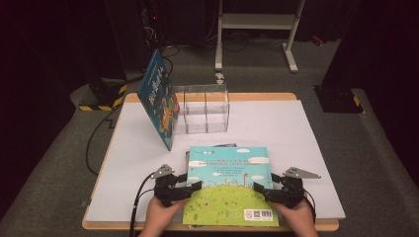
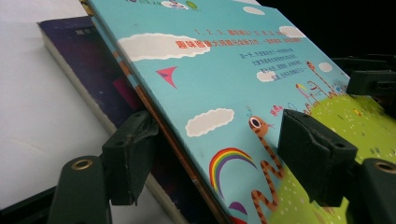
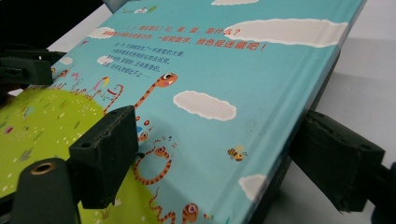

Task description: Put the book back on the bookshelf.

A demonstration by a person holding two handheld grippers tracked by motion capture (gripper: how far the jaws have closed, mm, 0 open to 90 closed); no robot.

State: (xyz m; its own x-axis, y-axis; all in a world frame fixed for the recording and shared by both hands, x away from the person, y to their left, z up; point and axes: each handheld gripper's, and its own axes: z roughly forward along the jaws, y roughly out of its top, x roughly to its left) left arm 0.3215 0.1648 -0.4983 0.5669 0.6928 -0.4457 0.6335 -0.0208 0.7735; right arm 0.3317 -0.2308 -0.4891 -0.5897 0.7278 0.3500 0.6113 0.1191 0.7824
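Note:
A picture book with a sky-blue and green cover lies flat on a small stack at the table's front middle. My left gripper is at its left edge. In the left gripper view the jaws of my left gripper straddle that edge, one above the cover and one at its underside, without a visible squeeze. My right gripper is at the right edge. In the right gripper view the jaws of my right gripper stand open around the book's spine side, the outer jaw apart from it.
A dark purple book lies under the picture book. A blue book leans against a clear divided organizer at the back of the white table. The table's front edge runs just below my hands.

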